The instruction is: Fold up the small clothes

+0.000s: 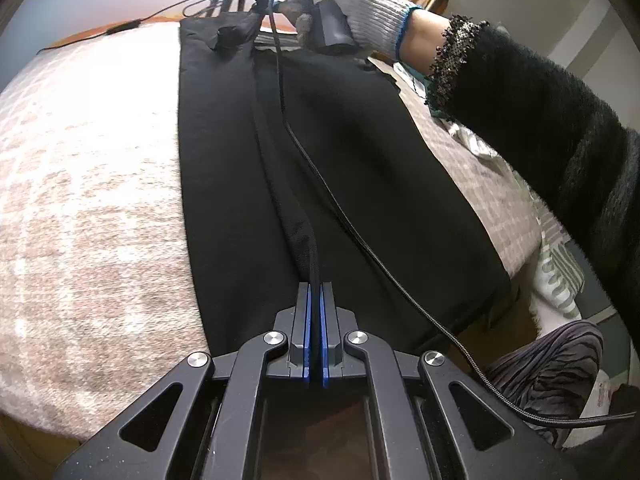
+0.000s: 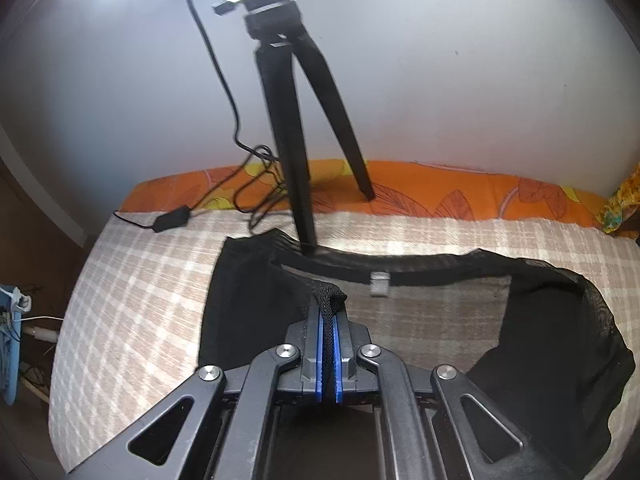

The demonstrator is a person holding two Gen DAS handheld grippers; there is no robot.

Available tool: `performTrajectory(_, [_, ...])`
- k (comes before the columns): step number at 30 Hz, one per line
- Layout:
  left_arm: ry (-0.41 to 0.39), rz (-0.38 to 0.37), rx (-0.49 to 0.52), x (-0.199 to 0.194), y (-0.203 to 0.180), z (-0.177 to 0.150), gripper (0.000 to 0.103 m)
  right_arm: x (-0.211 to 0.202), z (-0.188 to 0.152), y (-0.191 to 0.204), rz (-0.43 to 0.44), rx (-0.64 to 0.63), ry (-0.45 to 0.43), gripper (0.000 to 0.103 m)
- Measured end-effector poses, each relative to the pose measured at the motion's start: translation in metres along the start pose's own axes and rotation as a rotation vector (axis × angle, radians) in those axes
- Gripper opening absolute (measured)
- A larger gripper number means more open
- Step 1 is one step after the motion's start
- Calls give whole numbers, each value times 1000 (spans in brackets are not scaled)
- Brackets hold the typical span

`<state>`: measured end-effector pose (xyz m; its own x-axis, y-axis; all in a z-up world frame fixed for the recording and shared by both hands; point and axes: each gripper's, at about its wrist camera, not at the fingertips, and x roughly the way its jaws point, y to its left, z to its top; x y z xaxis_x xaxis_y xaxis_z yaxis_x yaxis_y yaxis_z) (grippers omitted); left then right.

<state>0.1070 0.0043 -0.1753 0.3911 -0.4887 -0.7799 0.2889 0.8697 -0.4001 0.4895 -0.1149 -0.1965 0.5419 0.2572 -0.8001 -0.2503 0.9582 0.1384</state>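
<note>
A black garment (image 1: pixel 360 168) lies stretched along the checked bedspread (image 1: pixel 80 208) in the left wrist view. My left gripper (image 1: pixel 316 286) is shut on a mesh-textured fold of its near edge. At the far end a gloved hand (image 1: pixel 352 4) holds the other gripper's handle over the cloth. In the right wrist view my right gripper (image 2: pixel 329 312) is shut on a lifted bit of the black garment's (image 2: pixel 540 320) mesh waistband, and the fabric curves around to the right with a small white label (image 2: pixel 380 282) showing inside.
A black tripod (image 2: pixel 296 120) stands at the far side of the bed, its foot touching the garment's edge. Cables and a small adapter (image 2: pixel 172 218) lie by the orange sheet (image 2: pixel 440 188). More clothes (image 1: pixel 552 372) are heaped at the bed's right edge. A braided cable (image 1: pixel 360 240) crosses the garment.
</note>
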Motion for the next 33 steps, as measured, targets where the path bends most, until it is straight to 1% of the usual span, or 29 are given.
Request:
performTrajectory(4, [20,-5,2,4,-1,0,2,8,-6,-6,-8,2,31,2])
performTrajectory(8, [34,-5,26,6,-9,0,2,12,-11,-10,-50,-17,54,11])
performTrajectory(9, [39,-7,29,7,-10,0,2,12,-12,-11,-60,-22,53,24])
performTrajectory(10, [43,-8,30,9,-13,0,5,9,-13,-12,-71,-28,48,33])
performTrajectory(11, [54,-14,31,10,-14,0,11,7,-14,-14,-84,-35,43,34])
performTrajectory(13, [55,-21,41,10,-16,-1,14,3,-14,-17,-96,-41,40,34])
performTrajectory(15, [58,-24,60,10,-21,0,22,-2,-14,-21,-107,-43,37,34])
performTrajectory(16, [57,-28,69,9,-24,-1,28,-6,-15,-23,-108,-40,34,34])
performTrajectory(17, [57,-32,74,9,-26,-1,32,-9,-16,-25,-109,-36,33,35])
performTrajectory(19, [57,-45,83,9,-29,-2,34,-18,-17,-28,-107,-27,29,36])
performTrajectory(23, [79,-136,79,11,-34,-5,34,-42,-21,-36,-109,-20,8,40])
performTrajectory(24, [84,-146,80,12,-36,-7,34,-52,-22,-40,-104,-10,0,43])
performTrajectory(27, [89,-177,95,6,-40,-12,34,-77,-27,-50,-99,2,-25,45])
performTrajectory(30, [59,-191,99,-8,-37,-13,34,-106,-35,-60,-85,14,-48,47])
performTrajectory(33, [-10,-169,86,-29,-25,-9,34,-136,-50,-68,-90,16,-79,49])
